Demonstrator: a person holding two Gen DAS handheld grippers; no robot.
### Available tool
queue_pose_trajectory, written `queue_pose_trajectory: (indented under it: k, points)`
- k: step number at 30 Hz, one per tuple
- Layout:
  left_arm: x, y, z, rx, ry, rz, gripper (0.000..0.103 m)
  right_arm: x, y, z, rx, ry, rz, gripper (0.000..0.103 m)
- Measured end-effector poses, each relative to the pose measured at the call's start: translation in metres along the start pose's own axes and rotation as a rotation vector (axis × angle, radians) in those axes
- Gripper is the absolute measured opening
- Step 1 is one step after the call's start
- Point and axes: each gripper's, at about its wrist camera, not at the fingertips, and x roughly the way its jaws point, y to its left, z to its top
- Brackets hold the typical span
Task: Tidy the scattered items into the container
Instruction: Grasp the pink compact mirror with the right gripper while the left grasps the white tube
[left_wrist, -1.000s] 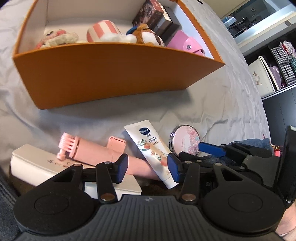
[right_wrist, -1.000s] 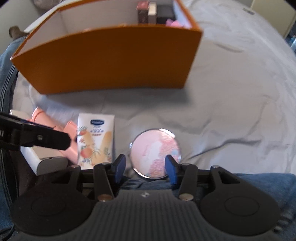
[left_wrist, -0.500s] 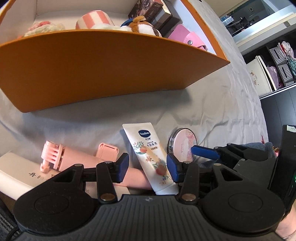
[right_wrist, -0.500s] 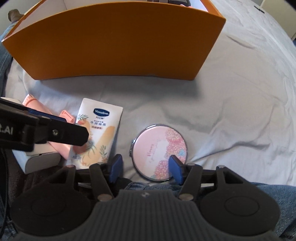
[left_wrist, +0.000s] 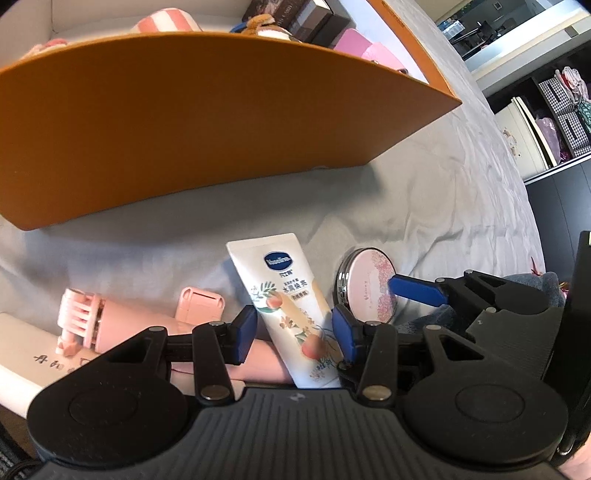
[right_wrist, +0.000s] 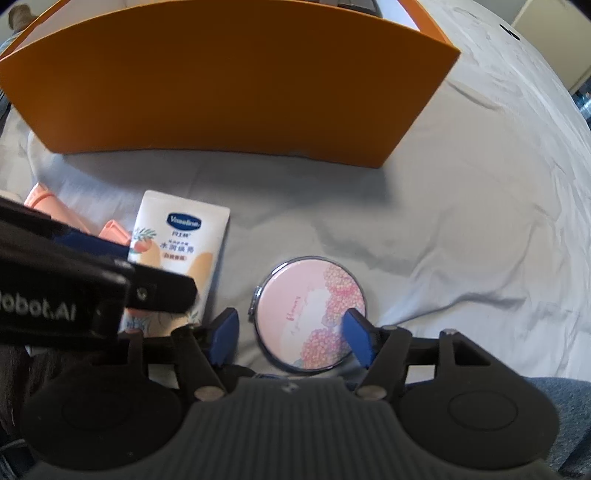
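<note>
The orange container (left_wrist: 207, 129) stands at the far side of the grey bedsheet (left_wrist: 443, 192), its tall near wall facing both cameras; over the rim in the left wrist view a pink-striped item (left_wrist: 166, 22), a plush toy (left_wrist: 264, 27) and dark boxes (left_wrist: 295, 16) show inside it. The scattered items lie on the sheet on the near side of that wall, well apart from it.

Farthest left is a white box (left_wrist: 22, 354) with dark lettering, and a pink handheld device (left_wrist: 122, 321) with a ribbed head lies across it. Next comes a white Vaseline tube (left_wrist: 284, 295), flat, its crimped end toward the container and its lower part overlapping the pink device. The left gripper (left_wrist: 293, 334) is over the tube's near half — blue pads apart on either side of it, not pressing it.

Right of the tube, just beside it, lies a round pink compact mirror (right_wrist: 308, 314) with a floral lid. The right gripper (right_wrist: 290, 332) straddles it; its jaws have just been opening, and they stand wide with the mirror between them — whether the right pad touches the rim I cannot tell. Blue denim (right_wrist: 554, 398) shows at the near right edge.
</note>
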Motion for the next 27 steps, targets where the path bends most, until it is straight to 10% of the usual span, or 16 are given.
queue_pose_trajectory:
  k: [6,19,27]
  points:
    - [-0.005,0.001,0.001,0.005,-0.034,-0.038,0.029,-0.002,-0.004,-0.001,0.048,-0.011,-0.001,0.06]
    - [-0.02,-0.005,0.003,0.041,-0.084,-0.041,0.022,-0.039,-0.026,-0.011,0.119,-0.071,0.106,0.022]
    - [-0.023,-0.014,0.008,0.066,-0.123,-0.001,0.02,-0.059,-0.064,-0.004,0.171,-0.116,0.065,0.016]
